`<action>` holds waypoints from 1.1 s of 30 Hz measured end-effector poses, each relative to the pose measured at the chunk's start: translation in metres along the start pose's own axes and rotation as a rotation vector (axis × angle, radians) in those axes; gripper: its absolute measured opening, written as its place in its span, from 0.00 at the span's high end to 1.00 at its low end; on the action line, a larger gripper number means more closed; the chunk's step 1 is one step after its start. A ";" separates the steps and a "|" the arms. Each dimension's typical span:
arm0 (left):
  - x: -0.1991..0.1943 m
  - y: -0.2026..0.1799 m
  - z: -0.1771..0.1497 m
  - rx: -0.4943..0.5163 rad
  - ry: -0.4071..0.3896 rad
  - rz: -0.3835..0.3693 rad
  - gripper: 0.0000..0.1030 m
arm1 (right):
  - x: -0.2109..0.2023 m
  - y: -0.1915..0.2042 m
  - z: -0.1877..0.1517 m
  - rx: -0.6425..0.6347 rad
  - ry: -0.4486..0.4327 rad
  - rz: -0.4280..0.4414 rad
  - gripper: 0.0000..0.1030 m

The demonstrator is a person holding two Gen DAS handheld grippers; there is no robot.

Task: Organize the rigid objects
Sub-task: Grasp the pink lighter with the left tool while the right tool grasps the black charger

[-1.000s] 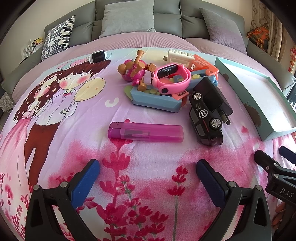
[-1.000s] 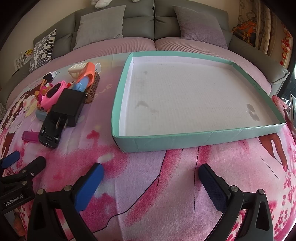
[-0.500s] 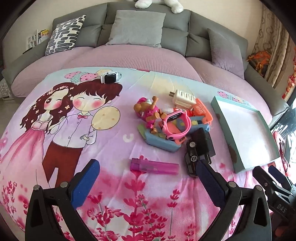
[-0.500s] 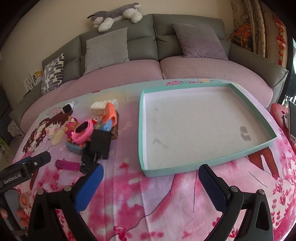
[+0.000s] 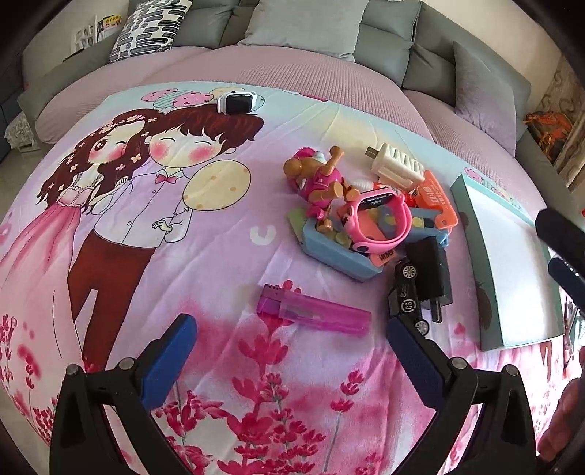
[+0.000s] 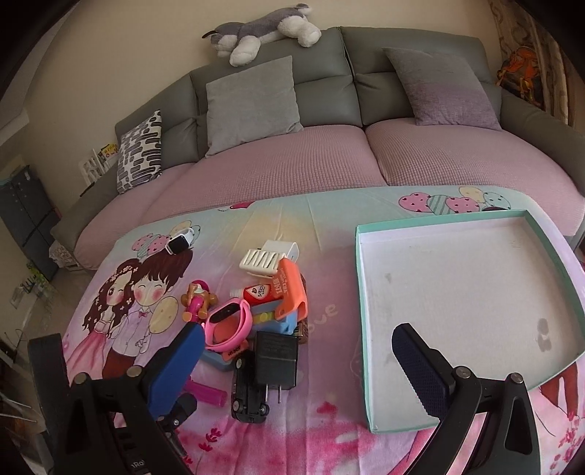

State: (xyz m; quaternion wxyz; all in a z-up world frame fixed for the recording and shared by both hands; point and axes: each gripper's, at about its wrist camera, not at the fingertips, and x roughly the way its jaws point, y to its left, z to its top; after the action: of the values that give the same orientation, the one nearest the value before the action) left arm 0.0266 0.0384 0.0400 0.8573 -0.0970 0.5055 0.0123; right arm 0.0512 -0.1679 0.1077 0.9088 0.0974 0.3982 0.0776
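A pile of small objects lies on the cartoon-print sheet: a pink lighter (image 5: 314, 310), a black toy car (image 5: 406, 296) with a black charger (image 5: 431, 274) on it, a pink watch (image 5: 376, 215), a pink toy figure (image 5: 321, 182), a white charger (image 5: 396, 166) and an orange piece (image 5: 437, 201). A white smartwatch (image 5: 237, 102) lies apart at the back. An empty teal tray (image 6: 369, 329) stands right of the pile. My left gripper (image 5: 289, 350) is open, just short of the lighter. My right gripper (image 6: 296, 361) is open, raised above the black charger (image 6: 274, 360).
A grey sofa (image 6: 321, 84) with cushions and a plush dog (image 6: 263, 31) backs the bed. The sheet's left edge drops to the floor (image 6: 40, 292). The other gripper's body (image 6: 47, 365) shows at lower left in the right wrist view.
Both grippers have pulled back and up from the sheet, then the left came lower toward the lighter. The right swung left, so the pile now lies between its fingers. Nothing was grasped.
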 end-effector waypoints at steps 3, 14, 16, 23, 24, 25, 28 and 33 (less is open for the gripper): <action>0.010 0.002 -0.002 0.014 0.013 -0.005 0.00 | 0.014 -0.004 -0.005 0.024 0.008 0.029 0.00; 0.027 -0.011 -0.003 0.113 -0.004 0.036 0.00 | 0.041 -0.006 -0.015 0.066 0.067 0.101 0.05; 0.027 -0.011 -0.003 0.116 -0.024 0.037 0.00 | 0.046 -0.003 -0.018 0.063 0.094 0.111 0.09; 0.030 -0.011 -0.002 0.136 -0.044 0.024 0.00 | 0.062 0.009 -0.030 0.046 0.167 0.161 0.20; 0.030 -0.014 -0.004 0.149 -0.046 0.025 0.00 | 0.065 0.009 -0.032 0.050 0.179 0.163 0.23; 0.030 -0.017 -0.004 0.158 -0.041 0.020 0.00 | 0.068 0.008 -0.033 0.056 0.190 0.167 0.25; 0.034 -0.020 -0.007 0.186 -0.027 0.038 0.00 | 0.071 0.008 -0.036 0.051 0.199 0.154 0.30; 0.036 -0.015 -0.006 0.179 -0.041 0.063 0.00 | 0.074 0.007 -0.037 0.067 0.213 0.162 0.38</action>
State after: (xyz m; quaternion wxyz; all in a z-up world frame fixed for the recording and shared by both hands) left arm 0.0402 0.0200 0.0084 0.8717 -0.0039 0.4899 -0.0041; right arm 0.0731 -0.1405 0.0320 0.8483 0.1507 0.4858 0.1474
